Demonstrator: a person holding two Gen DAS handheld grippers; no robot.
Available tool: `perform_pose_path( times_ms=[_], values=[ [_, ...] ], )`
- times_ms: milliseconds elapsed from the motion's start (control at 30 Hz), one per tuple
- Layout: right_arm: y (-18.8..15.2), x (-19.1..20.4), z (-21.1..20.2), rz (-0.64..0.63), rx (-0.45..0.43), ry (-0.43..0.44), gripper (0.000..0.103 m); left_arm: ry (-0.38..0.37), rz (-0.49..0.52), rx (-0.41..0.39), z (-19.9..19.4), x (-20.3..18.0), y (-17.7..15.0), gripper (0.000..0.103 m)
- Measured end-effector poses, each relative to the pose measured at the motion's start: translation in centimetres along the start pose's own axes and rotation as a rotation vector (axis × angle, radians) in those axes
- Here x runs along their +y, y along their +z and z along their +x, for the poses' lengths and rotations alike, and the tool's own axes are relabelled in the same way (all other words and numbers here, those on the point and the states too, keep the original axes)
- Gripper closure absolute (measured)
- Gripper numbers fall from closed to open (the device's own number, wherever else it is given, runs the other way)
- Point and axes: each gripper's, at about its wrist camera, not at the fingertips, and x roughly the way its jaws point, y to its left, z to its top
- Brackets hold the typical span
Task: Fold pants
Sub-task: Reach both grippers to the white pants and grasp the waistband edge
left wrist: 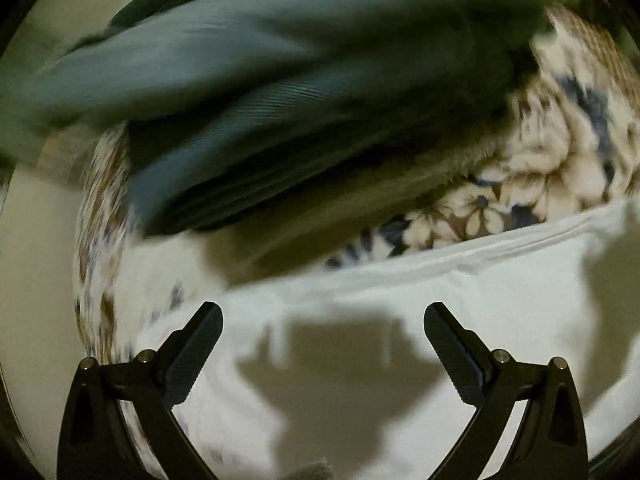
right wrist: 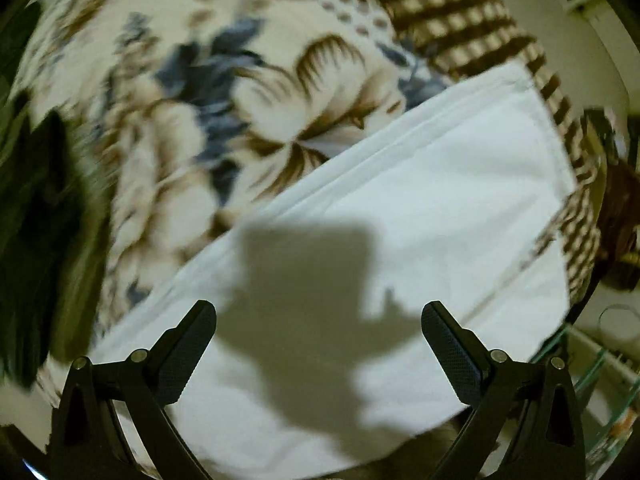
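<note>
Lying in blurred folds across the upper part of the left wrist view, the pants [left wrist: 280, 80] were a dark blue-grey garment with a fine ribbed weave, stacked in several layers on the floral blanket [left wrist: 560, 152]. Their lower edge overhung the blanket and cast a shadow toward the white sheet [left wrist: 500, 300] that lay nearer the camera. In the right wrist view only a dark, smeared mass at the left edge could be the same garment [right wrist: 36, 216]; I could not tell for certain.

The left tongs [left wrist: 322, 312] hung spread wide above the white sheet, holding nothing, well short of the pants, with their shadow thrown on the sheet between the two fingers. The right tongs [right wrist: 318, 310] were likewise spread wide and held nothing, over the same white sheet [right wrist: 440, 184], whose stitched hem ran diagonally against the floral blanket [right wrist: 180, 80].

Beyond the sheet in the right view a brown-and-cream checked border [right wrist: 452, 12] edged the blanket, and a glass shelf [right wrist: 600, 380] showed at the lower right
</note>
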Motion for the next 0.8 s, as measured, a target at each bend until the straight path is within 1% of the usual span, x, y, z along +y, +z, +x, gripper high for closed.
perform_pose_path(
  times_ms=[33, 100, 233, 267, 300, 333, 367, 400, 433, 500, 533, 567, 600, 633, 667, 700, 767, 800],
  values=[
    [0.6, 0.0, 1.0, 0.019, 0.011, 0.009, 0.0, 0.003, 0.037, -0.007, 0.7, -0.7, 0.5, 0.0],
    [1.8, 0.1, 2.8, 0.049, 0.026, 0.02, 0.0, 0.002, 0.144, -0.031, 2.2, -2.4, 0.9, 0.0],
    [3.5, 0.9, 5.1, 0.086, 0.036, 0.038, 0.0, -0.012, 0.295, -0.033, 4.3, -4.5, 1.2, 0.001],
    [4.0, 1.0, 5.6, 0.092, 0.037, 0.044, 0.0, -0.02, 0.326, -0.035, 4.7, -4.8, 1.2, 0.006],
    [4.4, 1.2, 6.2, 0.104, 0.043, 0.051, 0.0, -0.043, 0.363, -0.035, 4.9, -5.1, 1.1, 0.01],
    [4.8, 1.3, 6.6, 0.114, 0.047, 0.052, 0.0, -0.085, 0.386, -0.039, 4.8, -5.1, 1.1, 0.025],
    [5.2, 1.5, 7.1, 0.129, 0.05, 0.057, 0.0, -0.146, 0.396, -0.034, 4.6, -4.9, 1.0, 0.052],
    [5.6, 1.7, 7.5, 0.139, 0.05, 0.061, 0.0, -0.212, 0.401, -0.029, 4.2, -5.2, 0.8, 0.069],
    [6.0, 1.7, 7.9, 0.147, 0.048, 0.06, 0.002, -0.277, 0.41, -0.03, 3.7, -5.2, 0.5, 0.09],
    [6.8, 2.2, 8.7, 0.136, 0.042, 0.053, 0.01, -0.253, 0.448, -0.056, 2.9, -5.5, -0.2, 0.096],
    [6.9, 2.5, 8.8, 0.126, 0.033, 0.046, 0.02, -0.246, 0.459, -0.067, 2.6, -5.5, -0.4, 0.098],
    [7.0, 2.8, 8.6, 0.119, 0.014, 0.046, 0.038, -0.243, 0.458, -0.082, 2.2, -5.3, -0.5, 0.099],
    [7.0, 3.3, 8.2, 0.112, 0.001, 0.054, 0.05, -0.248, 0.449, -0.092, 1.7, -4.8, -0.4, 0.099],
    [7.0, 3.7, 7.8, 0.102, -0.014, 0.069, 0.081, -0.253, 0.434, -0.106, 1.1, -4.3, -0.5, 0.099],
    [6.8, 3.9, 7.5, 0.098, -0.02, 0.073, 0.086, -0.257, 0.419, -0.116, 0.6, -3.9, -0.8, 0.1],
    [6.6, 4.1, 7.1, 0.095, -0.037, 0.08, 0.088, -0.257, 0.407, -0.126, 0.0, -3.6, -0.9, 0.1],
    [5.7, 4.5, 6.4, 0.086, -0.058, 0.097, 0.096, -0.247, 0.386, -0.154, -1.9, -2.3, -0.8, 0.1],
    [4.9, 4.7, 5.8, 0.081, -0.068, 0.106, 0.096, -0.241, 0.37, -0.171, -3.0, -1.9, -1.1, 0.1]
  ],
)
